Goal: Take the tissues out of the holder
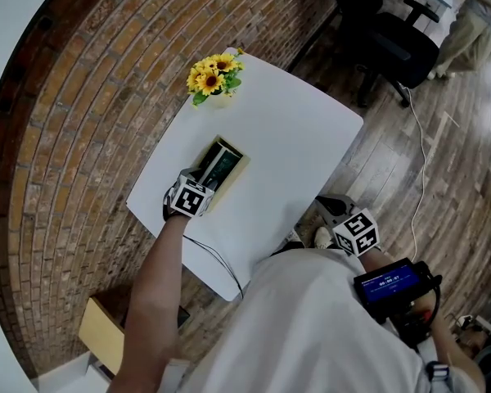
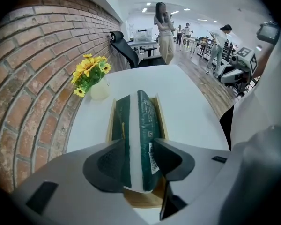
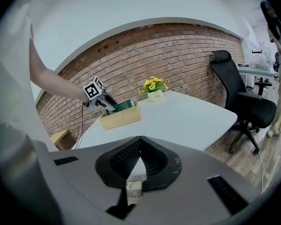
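A dark green tissue pack (image 2: 143, 121) with a white strip down its middle stands in a low wooden holder (image 2: 111, 121) on the white table (image 1: 286, 137). My left gripper (image 2: 139, 161) straddles the near end of the pack, and its two pads rest against the pack's sides. In the head view the left gripper (image 1: 198, 178) sits over the holder (image 1: 239, 173) near the table's left edge. My right gripper (image 1: 331, 211) hangs off the table by the person's side; in its own view the right gripper (image 3: 140, 142) has its jaw tips together and holds nothing.
A vase of yellow flowers (image 1: 214, 74) stands at the table's far corner by the brick wall. A black office chair (image 1: 393, 43) is beyond the table. A cable runs from the left gripper over the table's near edge. People stand far back in the room.
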`<act>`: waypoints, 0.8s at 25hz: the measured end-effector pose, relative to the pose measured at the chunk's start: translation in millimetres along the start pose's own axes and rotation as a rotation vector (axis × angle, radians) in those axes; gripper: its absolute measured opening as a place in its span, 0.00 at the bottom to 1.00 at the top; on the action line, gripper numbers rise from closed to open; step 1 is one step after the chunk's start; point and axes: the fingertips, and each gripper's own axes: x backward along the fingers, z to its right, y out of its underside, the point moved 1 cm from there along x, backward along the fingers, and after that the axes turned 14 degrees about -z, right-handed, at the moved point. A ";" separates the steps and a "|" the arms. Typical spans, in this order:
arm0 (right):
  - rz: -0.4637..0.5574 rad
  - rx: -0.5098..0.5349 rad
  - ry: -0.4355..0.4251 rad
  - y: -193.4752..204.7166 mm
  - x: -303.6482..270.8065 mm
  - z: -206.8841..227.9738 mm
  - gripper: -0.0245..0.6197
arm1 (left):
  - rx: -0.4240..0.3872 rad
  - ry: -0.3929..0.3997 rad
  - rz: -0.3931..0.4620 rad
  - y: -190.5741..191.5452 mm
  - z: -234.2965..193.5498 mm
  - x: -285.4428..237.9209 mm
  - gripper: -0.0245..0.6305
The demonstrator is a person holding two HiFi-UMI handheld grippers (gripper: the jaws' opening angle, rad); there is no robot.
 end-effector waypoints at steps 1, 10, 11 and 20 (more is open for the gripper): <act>0.000 0.000 0.000 0.5 0.3 0.2 0.05 | 0.007 -0.008 0.003 0.5 -0.4 3.2 0.34; 0.012 0.020 -0.023 0.6 -0.3 -4.4 0.05 | 0.001 -0.150 0.060 -2.2 1.1 40.0 0.34; 0.014 0.022 -0.025 0.2 -0.3 -4.9 0.05 | 0.002 -0.171 0.067 -3.1 1.0 44.3 0.34; 0.023 0.043 -0.049 1.8 1.6 -10.2 0.05 | -0.010 -0.289 0.140 -22.1 25.1 85.0 0.34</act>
